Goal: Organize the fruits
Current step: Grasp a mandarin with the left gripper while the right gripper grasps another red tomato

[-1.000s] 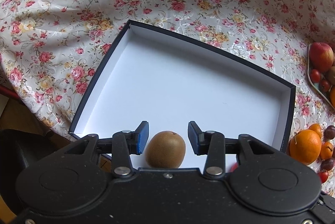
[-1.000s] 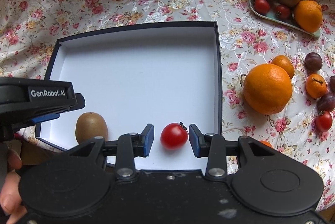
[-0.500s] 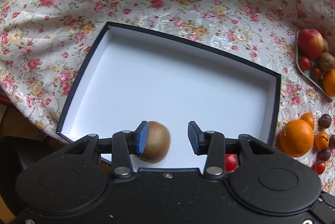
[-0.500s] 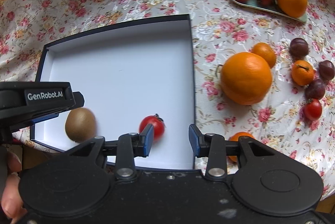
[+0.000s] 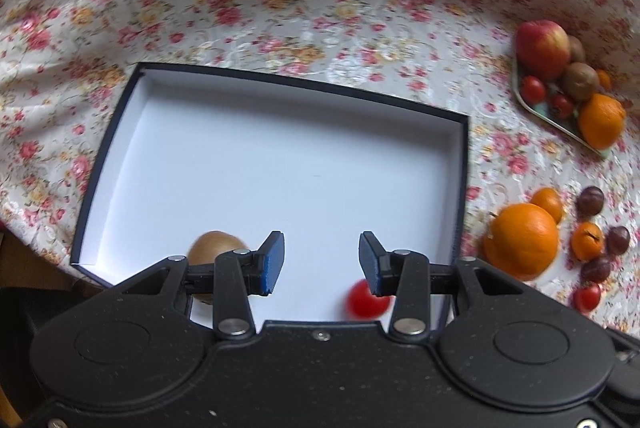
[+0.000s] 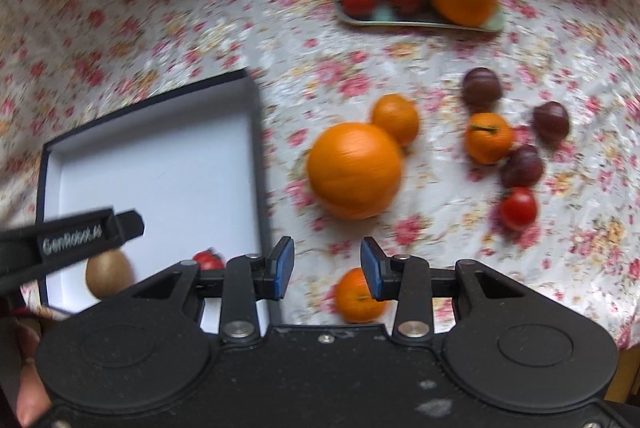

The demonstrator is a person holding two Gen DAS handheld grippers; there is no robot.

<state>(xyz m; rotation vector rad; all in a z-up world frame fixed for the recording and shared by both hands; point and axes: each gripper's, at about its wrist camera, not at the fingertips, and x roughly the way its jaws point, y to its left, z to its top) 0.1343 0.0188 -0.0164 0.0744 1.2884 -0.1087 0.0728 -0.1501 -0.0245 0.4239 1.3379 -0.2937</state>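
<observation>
Both our grippers are spread wide, holding nothing: left gripper [image 5: 321, 264], right gripper [image 6: 327, 273]. Kiwi [image 5: 212, 248] and tomato [image 5: 365, 302] sit in the box [image 5: 464, 188], bottom of frame; big orange [image 6: 354, 170] center-right.

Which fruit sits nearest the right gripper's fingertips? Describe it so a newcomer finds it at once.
Start at the dark-rimmed white box, then look just right of its near corner on the floral cloth. The small orange lies alone there, by the open right gripper, far smaller than the big orange beyond.
</observation>
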